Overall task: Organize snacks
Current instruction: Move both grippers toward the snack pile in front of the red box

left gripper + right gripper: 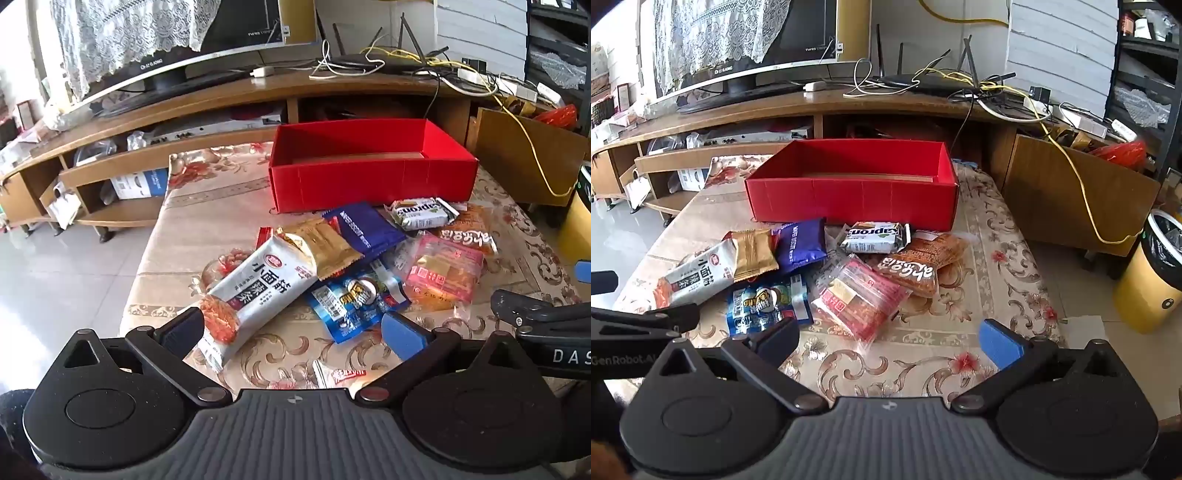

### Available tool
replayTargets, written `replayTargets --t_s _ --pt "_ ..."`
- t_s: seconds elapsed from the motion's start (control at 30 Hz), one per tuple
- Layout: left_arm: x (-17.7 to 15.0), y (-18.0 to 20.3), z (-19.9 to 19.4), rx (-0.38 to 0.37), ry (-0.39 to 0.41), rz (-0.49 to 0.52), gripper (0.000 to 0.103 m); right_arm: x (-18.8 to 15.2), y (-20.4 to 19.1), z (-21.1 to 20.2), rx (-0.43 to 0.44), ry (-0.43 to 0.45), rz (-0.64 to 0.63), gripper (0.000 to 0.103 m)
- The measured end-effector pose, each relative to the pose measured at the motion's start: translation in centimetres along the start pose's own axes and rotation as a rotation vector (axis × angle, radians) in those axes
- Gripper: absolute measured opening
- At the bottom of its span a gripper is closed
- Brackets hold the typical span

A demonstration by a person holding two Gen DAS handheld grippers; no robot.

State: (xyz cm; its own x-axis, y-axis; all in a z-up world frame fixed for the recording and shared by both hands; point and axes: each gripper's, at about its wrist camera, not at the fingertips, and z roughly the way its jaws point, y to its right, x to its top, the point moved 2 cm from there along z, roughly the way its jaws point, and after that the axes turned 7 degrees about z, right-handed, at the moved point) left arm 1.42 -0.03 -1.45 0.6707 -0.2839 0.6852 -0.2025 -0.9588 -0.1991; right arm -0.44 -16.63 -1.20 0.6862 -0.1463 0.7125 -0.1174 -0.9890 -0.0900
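step: start, nothing boxed | snacks (354,258) heaped mid-frame on desk (207,206), before empty red box (369,181) | left gripper (295,332), right gripper (890,339): jaws wide, empty | next: likely close on one packet, carry to box

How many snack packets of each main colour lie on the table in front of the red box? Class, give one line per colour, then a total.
White: 2, the long white packet and the small white wafer pack
Gold: 1
Dark blue: 1
Blue: 1
Pink-red: 1
Orange: 1
Red-and-white at the near edge: 1
Total: 8
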Motion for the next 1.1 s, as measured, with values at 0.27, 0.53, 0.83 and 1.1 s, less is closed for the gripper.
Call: replayTargets --t_s 0.27,0.53,0.83,1.1 --pt "-0.8 0.4 0.5 0.005 -0.035 0.012 0.103 -0.4 -0.3 0.2 -0.005 -0.01 -0.01 0.103" --pt "-0.7 0.2 0.3 0.0 -0.061 0.015 0.103 -1.0 -0.4 0.6 0.004 -0.047 -0.028 0.103" --pt "-1.0 0.4 0.6 -0.008 -0.084 0.018 0.103 -1.4 -0.4 0.7 0.002 -0.064 -0.039 0.103" --pt "-1.2 0.6 0.7 -0.015 -0.094 0.026 0.102 -1.6 -0.2 0.8 0.001 -0.08 -0.039 0.103"
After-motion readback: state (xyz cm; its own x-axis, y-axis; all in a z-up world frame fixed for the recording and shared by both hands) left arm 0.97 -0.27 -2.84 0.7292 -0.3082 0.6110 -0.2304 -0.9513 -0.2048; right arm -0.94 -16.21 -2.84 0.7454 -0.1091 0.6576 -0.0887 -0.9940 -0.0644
